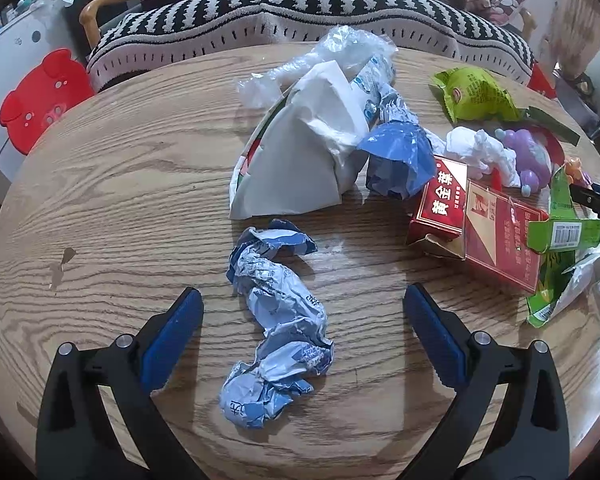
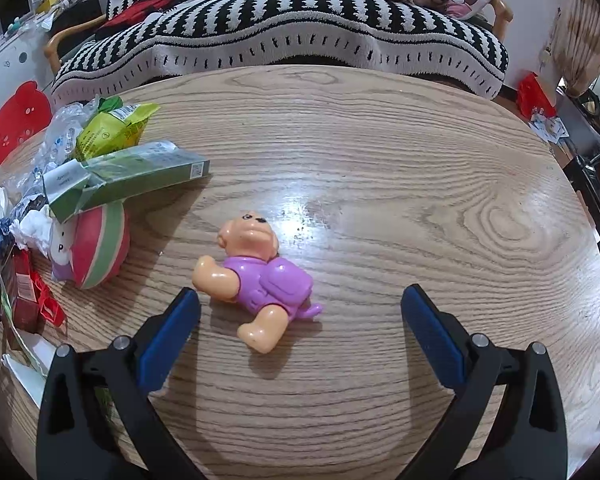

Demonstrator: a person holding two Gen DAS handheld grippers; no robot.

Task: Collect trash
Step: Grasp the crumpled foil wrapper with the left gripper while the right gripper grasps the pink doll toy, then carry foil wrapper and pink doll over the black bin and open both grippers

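My left gripper is open over the round wooden table. A crumpled blue and white wrapper lies between its fingers, not gripped. Beyond it lie a white paper bag, a blue plastic scrap, a red cigarette box, clear plastic, a green wrapper and white tissue. My right gripper is open above a plastic doll in purple, which lies just ahead between the fingers, untouched.
A striped ball and a green carton sit left in the right wrist view. A black and white striped sofa stands behind the table. A red pig-shaped stool is at the left.
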